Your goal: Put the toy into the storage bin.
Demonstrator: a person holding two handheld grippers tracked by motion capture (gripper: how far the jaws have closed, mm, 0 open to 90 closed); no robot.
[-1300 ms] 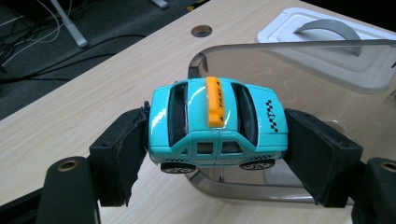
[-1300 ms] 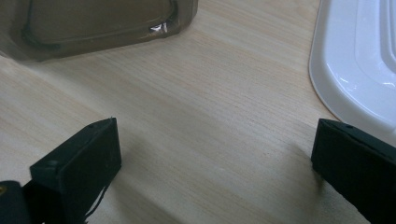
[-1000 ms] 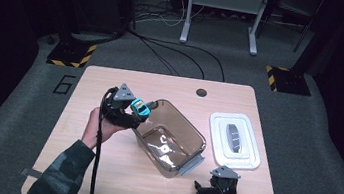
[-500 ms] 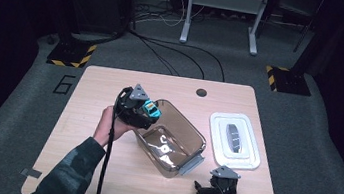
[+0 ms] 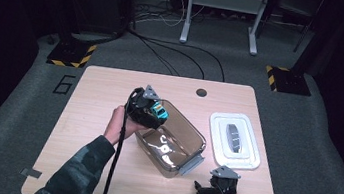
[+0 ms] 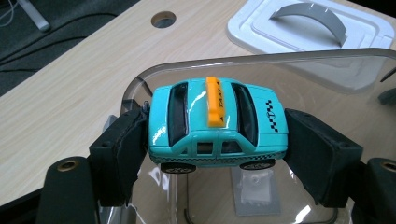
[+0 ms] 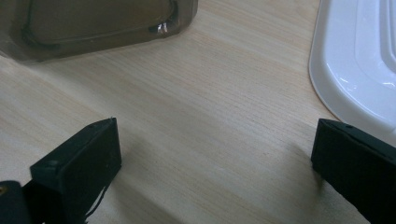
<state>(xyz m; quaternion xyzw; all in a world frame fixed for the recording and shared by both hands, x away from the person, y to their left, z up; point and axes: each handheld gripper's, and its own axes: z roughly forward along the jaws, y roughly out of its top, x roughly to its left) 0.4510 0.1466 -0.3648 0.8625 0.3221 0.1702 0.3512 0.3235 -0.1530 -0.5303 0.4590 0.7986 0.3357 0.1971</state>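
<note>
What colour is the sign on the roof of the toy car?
Orange, on the turquoise toy car; the left gripper view shows it best.

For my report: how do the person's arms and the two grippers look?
Both grippers, left gripper and right gripper, are black, each topped by a grey three-cornered plate and trailing a black cable. Their fingers are flat black blocks. The left arm wears a dark camouflage sleeve.

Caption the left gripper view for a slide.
Left gripper clamps a turquoise toy taxi above the clear container.
</note>
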